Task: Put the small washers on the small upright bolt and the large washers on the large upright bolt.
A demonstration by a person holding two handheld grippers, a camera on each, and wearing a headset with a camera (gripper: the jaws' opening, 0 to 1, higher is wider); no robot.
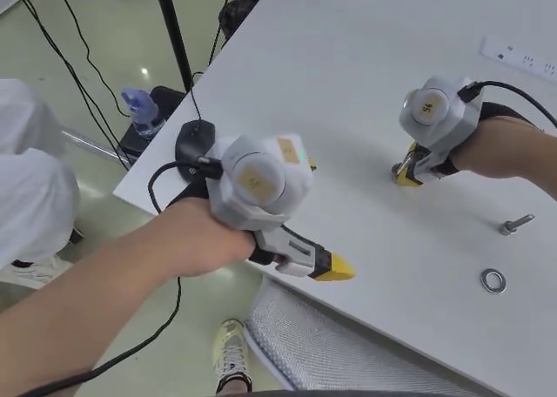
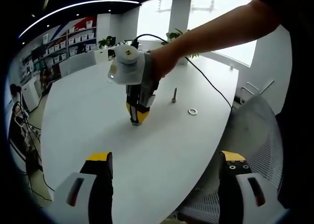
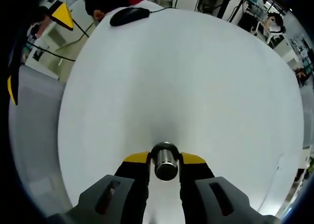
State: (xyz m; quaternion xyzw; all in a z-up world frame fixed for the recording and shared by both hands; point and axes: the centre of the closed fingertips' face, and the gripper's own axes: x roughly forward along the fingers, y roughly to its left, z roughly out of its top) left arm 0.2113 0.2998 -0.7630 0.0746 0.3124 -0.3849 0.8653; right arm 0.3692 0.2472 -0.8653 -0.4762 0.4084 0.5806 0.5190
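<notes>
The right claw (image 3: pixel 166 160) grips a large bolt (image 3: pixel 166 169) at the white table (image 3: pixel 186 76), a small bolt (image 1: pixel 516 224) and a washer (image 1: pixel 493 280) near it, while the left claw (image 2: pixel 167 157) hangs released, jaws wide.

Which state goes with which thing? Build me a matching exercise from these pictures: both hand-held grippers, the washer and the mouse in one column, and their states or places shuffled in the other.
Things
1. left hand-held gripper
2. right hand-held gripper
3. washer
4. mouse

States or places
A. lies flat on the table, near the standing bolt
B. jaws wide apart, nothing between them
C. black, at the table's edge
D. shut on a metal bolt

Pairs: 1-B, 2-D, 3-A, 4-C
</notes>
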